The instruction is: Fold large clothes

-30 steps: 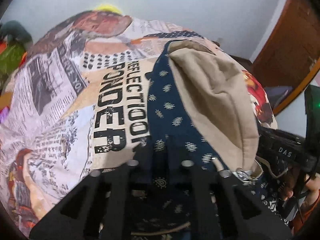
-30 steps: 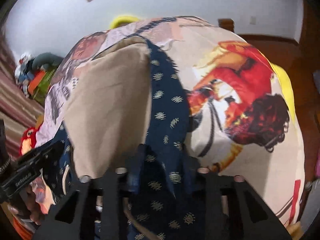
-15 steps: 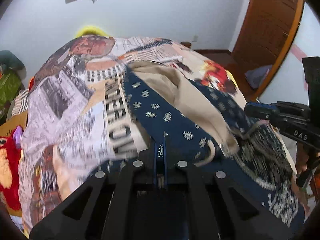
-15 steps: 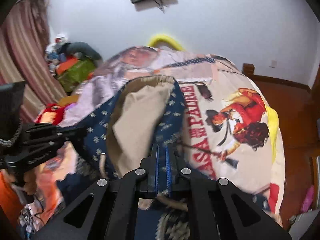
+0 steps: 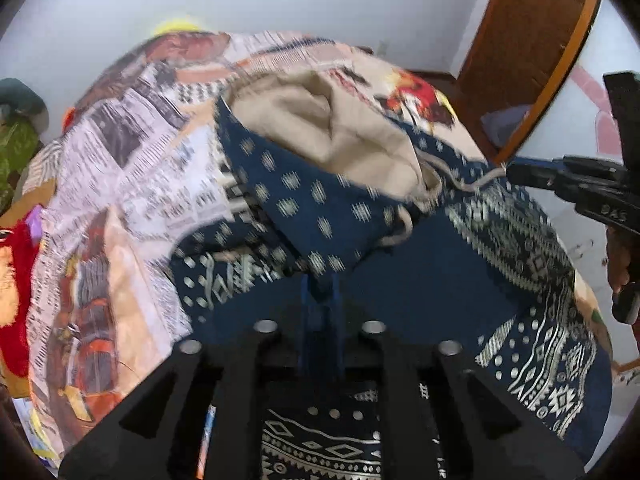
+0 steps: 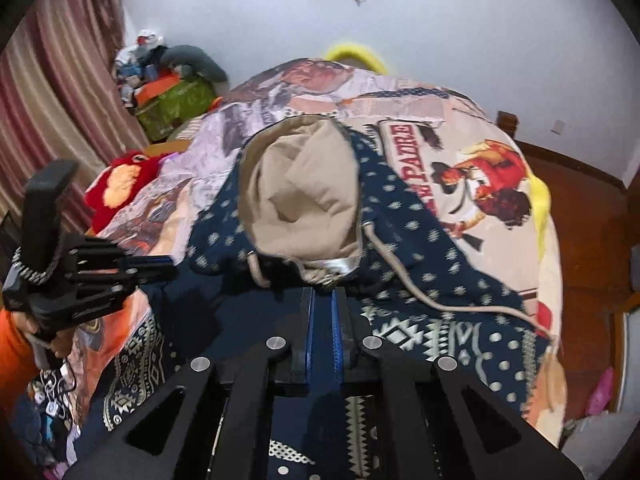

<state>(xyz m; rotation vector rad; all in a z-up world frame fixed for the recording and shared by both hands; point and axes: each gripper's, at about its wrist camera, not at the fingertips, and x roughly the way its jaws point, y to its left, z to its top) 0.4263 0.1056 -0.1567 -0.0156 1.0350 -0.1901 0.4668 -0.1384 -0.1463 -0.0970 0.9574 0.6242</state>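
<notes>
The left gripper (image 5: pixel 320 292) has its fingers pinched narrow on navy cloth of the hoodie (image 5: pixel 400 280), which lies spread on the bed (image 5: pixel 132 184) ahead of them. Its tan-lined hood (image 6: pixel 304 200) sits just beyond the right gripper (image 6: pixel 323 300), whose fingers are likewise pressed together on the fabric.

Even soft indoor light, no glare; left view motion-blurred; fisheye bending, dark vignetted corners.
</notes>
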